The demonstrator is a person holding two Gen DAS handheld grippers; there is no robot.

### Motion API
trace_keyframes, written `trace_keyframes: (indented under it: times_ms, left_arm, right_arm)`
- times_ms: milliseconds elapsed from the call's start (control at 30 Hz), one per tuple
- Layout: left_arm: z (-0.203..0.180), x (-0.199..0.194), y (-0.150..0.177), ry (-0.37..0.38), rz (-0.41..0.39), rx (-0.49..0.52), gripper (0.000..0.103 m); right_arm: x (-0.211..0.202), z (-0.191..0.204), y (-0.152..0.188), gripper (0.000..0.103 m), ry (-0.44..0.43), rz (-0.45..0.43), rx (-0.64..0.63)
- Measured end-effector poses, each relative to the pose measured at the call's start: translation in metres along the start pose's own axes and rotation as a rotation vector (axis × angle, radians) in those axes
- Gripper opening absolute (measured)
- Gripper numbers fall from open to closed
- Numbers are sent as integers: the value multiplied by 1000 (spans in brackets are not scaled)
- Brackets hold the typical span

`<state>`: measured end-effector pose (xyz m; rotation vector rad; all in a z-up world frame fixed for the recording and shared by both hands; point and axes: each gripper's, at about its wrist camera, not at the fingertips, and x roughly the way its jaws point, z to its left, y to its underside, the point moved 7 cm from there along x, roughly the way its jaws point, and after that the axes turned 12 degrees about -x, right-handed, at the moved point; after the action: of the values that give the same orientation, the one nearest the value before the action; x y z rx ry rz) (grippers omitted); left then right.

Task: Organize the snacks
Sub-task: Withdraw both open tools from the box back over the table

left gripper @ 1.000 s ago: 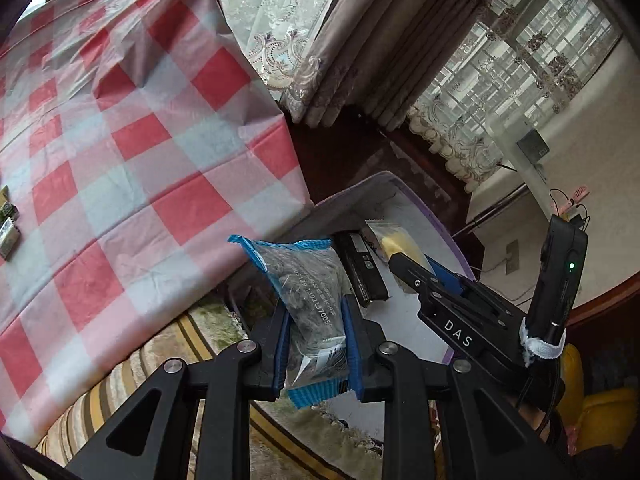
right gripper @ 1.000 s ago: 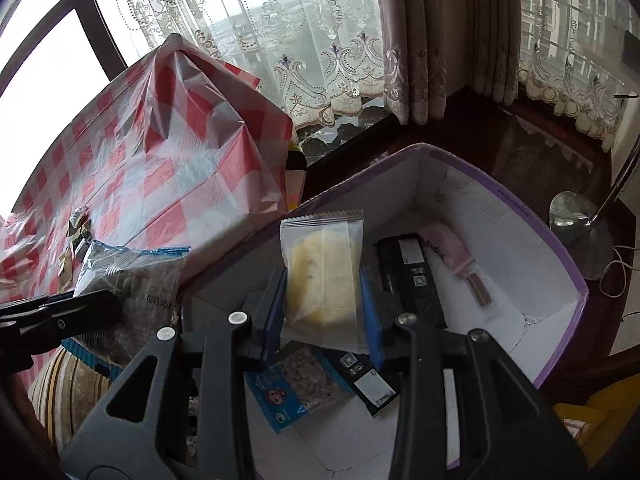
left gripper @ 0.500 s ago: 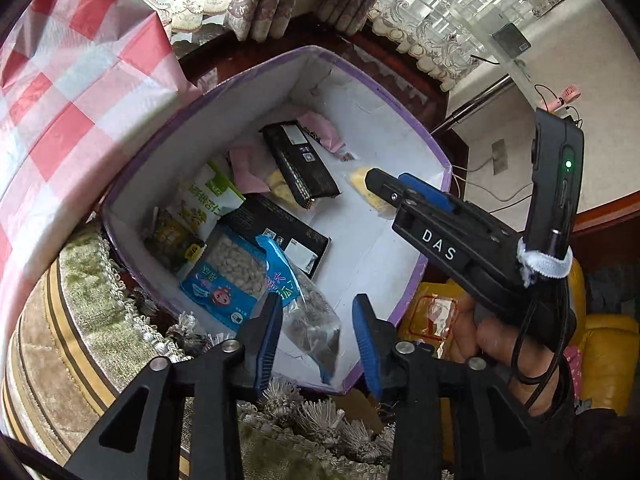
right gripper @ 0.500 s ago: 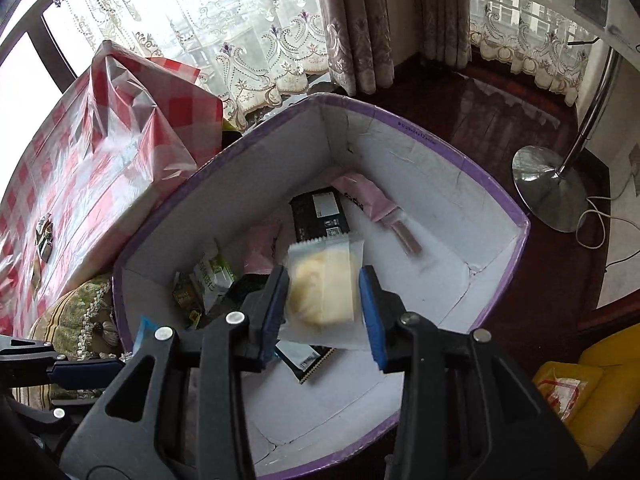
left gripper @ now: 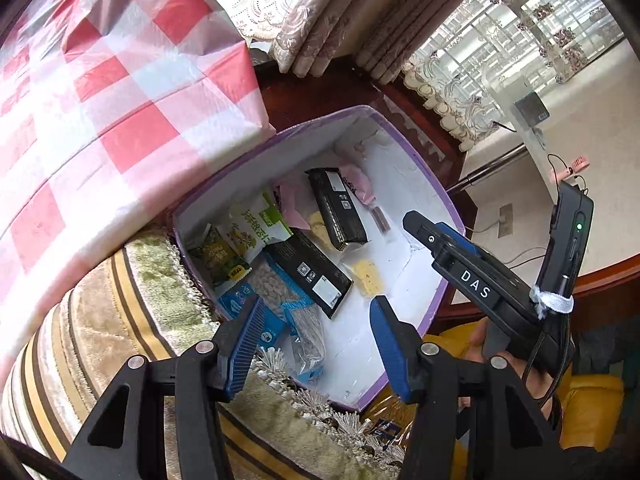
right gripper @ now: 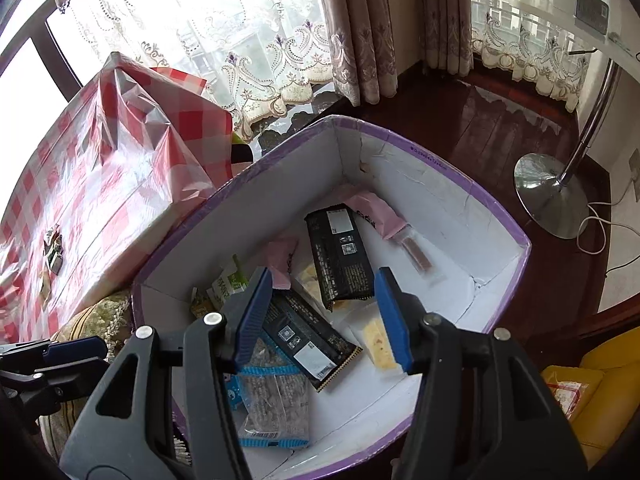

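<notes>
left gripper jaws just opened, empty | clear blue-edged seed packet dropped into purple-rimmed box, at 6 o'clock | right gripper likewise parted, yellow cake packet released at 5 o'clock | both snacks boxed; table snacks remain

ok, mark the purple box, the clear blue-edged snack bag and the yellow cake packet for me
purple box (right gripper: pixel 516 258): right wrist view, right rim.
clear blue-edged snack bag (right gripper: pixel 272 404): right wrist view, middle of the bag.
yellow cake packet (left gripper: pixel 369 276): left wrist view, on the cake.
</notes>
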<state>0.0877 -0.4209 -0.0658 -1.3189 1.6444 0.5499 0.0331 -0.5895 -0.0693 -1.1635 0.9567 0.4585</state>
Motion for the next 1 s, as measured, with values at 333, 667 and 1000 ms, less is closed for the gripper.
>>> trace_keyframes:
  times_ms: [333, 667, 1000]
  left_arm:
    - [51, -41, -20, -19, -165, -125, 56]
    - [140, -88, -25, -59, -311, -339, 56]
    - [248, -132, -8, -137, -442, -616, 56]
  right_arm:
    - [-7, 74, -11, 64, -84, -5, -108]
    - [-15, 157, -20, 70, -162, 3, -272]
    - [-9, 233, -20, 71, -222, 31, -411]
